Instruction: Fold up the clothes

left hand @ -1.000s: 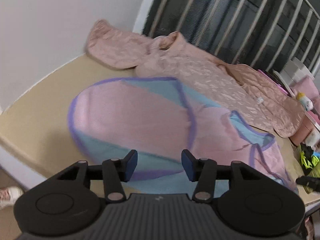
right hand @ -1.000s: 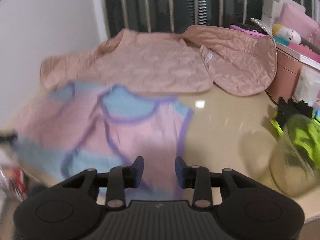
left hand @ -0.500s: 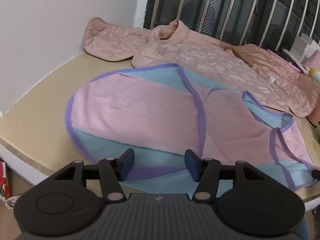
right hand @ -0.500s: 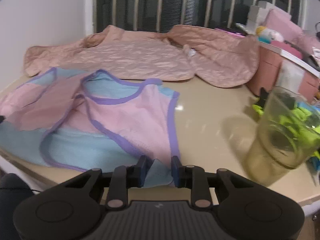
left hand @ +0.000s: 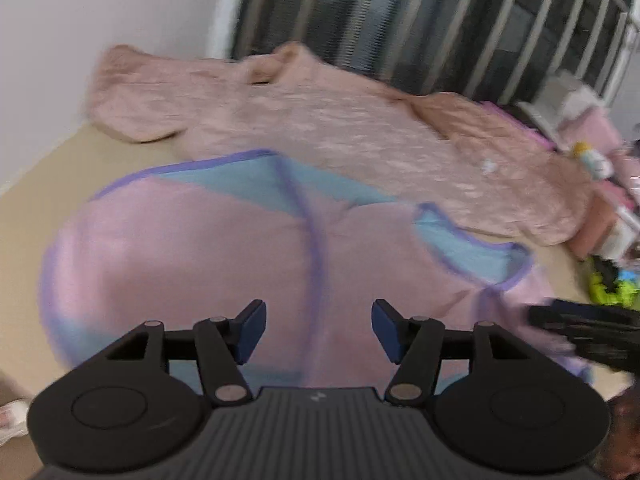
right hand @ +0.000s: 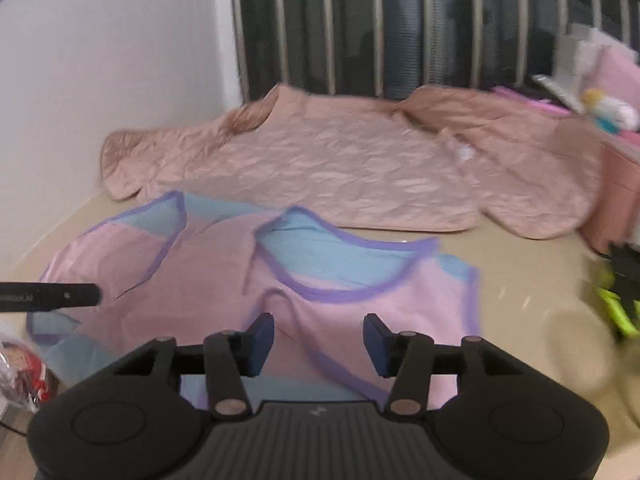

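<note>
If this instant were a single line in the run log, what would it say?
task: fold clothes | left gripper: open, empty | right gripper: open, empty | pink-and-blue vest: flat on table, ungrasped | quilted pink jacket: spread behind it

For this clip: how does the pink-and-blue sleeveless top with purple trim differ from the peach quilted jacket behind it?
The pink-and-blue sleeveless top with purple trim is two-toned with contrasting edging; the peach quilted jacket is one colour. The top looks thin and smooth, the jacket padded and stitched. The top lies nearest the open left gripper and open right gripper; the jacket lies farther back, by the railing. Both are spread flat on the beige table, unfolded.
</note>
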`<state>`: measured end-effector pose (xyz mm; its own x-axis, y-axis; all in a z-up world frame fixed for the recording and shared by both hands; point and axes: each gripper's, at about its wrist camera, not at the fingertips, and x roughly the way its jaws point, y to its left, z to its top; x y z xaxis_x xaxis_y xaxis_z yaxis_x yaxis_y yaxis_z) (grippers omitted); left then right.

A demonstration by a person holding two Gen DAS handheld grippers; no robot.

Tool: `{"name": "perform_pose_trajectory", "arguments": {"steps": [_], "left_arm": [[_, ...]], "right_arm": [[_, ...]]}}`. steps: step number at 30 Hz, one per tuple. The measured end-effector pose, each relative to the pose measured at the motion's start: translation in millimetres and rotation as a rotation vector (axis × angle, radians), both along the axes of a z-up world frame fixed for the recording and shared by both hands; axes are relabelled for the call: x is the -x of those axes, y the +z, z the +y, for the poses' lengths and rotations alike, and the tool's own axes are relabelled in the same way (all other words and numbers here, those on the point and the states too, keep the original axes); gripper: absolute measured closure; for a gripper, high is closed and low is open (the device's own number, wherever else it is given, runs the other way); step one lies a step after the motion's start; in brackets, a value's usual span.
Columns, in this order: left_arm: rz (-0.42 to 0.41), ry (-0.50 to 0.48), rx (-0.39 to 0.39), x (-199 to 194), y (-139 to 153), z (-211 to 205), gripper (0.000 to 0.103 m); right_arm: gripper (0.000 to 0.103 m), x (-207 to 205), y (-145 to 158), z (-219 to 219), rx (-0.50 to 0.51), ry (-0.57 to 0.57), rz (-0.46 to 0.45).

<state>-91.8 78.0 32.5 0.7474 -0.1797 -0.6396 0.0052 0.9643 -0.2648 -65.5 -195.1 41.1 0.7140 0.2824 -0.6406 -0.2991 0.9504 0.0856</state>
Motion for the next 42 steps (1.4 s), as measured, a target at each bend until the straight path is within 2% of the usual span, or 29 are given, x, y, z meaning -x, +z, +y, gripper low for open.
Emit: {"name": "perform_pose_trajectory", "arguments": {"steps": [3, 4, 5, 6, 7, 11, 14, 16, 17, 18, 19, 21, 23, 25, 27, 33, 35, 37, 38, 39, 40, 42], "left_arm": [[0.020, 0.022, -0.059, -17, -7, -14, 0.043], [0.024, 0.027, -0.057, -18, -11, -15, 0.043], [0.028, 0.032, -0.054, -19, -14, -15, 0.043], [0.032, 0.037, -0.048, -20, -18, -15, 0.043], [0.037, 0.038, -0.029, -19, -21, -13, 0.043], [0.012, 0.042, -0.003, -14, -24, -4, 0.040], [0.019, 0.054, 0.009, -15, -21, 0, 0.038], [0.009, 0.079, 0.012, -12, -16, 6, 0.038], [-0.011, 0.105, 0.012, -7, -11, 14, 0.038], [-0.030, 0.135, 0.010, -3, -7, 23, 0.037], [-0.043, 0.183, 0.002, 3, -5, 35, 0.036], [-0.070, 0.286, -0.020, 15, 1, 59, 0.034], [-0.096, 0.439, -0.093, 28, 6, 81, 0.028], [-0.101, 0.515, -0.161, 32, 6, 96, 0.023], [-0.080, 0.537, -0.185, 31, 4, 106, 0.021], [-0.046, 0.559, -0.119, 20, -14, 114, 0.018], [-0.032, 0.560, -0.125, 16, -20, 113, 0.018], [-0.023, 0.551, -0.132, 16, -26, 114, 0.036], [-0.025, 0.554, -0.138, 19, -26, 115, 0.059], [-0.027, 0.557, -0.145, 22, -26, 115, 0.067], [-0.029, 0.558, -0.146, 26, -26, 116, 0.066], [-0.035, 0.552, -0.108, 34, -23, 117, 0.053]], "right_arm": [[0.055, -27, -8, 12, -0.037, -0.014, 0.040], [0.057, -34, -13, 14, -0.034, -0.024, 0.059], [0.073, -38, -18, 14, -0.035, -0.039, 0.083], [0.102, -41, -22, 13, -0.038, -0.056, 0.106], [0.099, -37, -22, 10, -0.045, -0.060, 0.113], [0.100, -13, -22, 4, 0.042, -0.071, 0.068], [0.096, 0, -21, 1, 0.088, -0.082, 0.043], [0.080, 2, -12, 1, 0.071, -0.073, 0.024], [0.061, 4, -7, 1, 0.064, -0.066, 0.013], [0.047, 4, -3, 3, 0.060, -0.056, 0.000], [0.044, 3, 2, 5, 0.057, -0.045, -0.014], [0.043, 3, 10, 10, 0.051, -0.024, -0.041], [0.043, 0, 14, 14, 0.047, -0.008, -0.053], [0.043, -6, 10, 20, 0.046, -0.008, -0.034], [0.044, -10, 7, 24, 0.039, -0.013, -0.014], [0.044, -5, 3, 29, 0.041, 0.001, 0.011], [0.044, -1, 2, 30, 0.045, 0.011, 0.018], [0.045, 7, 2, 30, 0.072, 0.037, 0.010], [0.046, 12, 3, 29, 0.097, 0.048, -0.001], [0.046, 18, 4, 28, 0.121, 0.059, -0.011], [0.046, 24, 5, 21, 0.147, 0.053, -0.027], [0.046, 38, 8, 2, 0.200, 0.028, -0.066]]}}
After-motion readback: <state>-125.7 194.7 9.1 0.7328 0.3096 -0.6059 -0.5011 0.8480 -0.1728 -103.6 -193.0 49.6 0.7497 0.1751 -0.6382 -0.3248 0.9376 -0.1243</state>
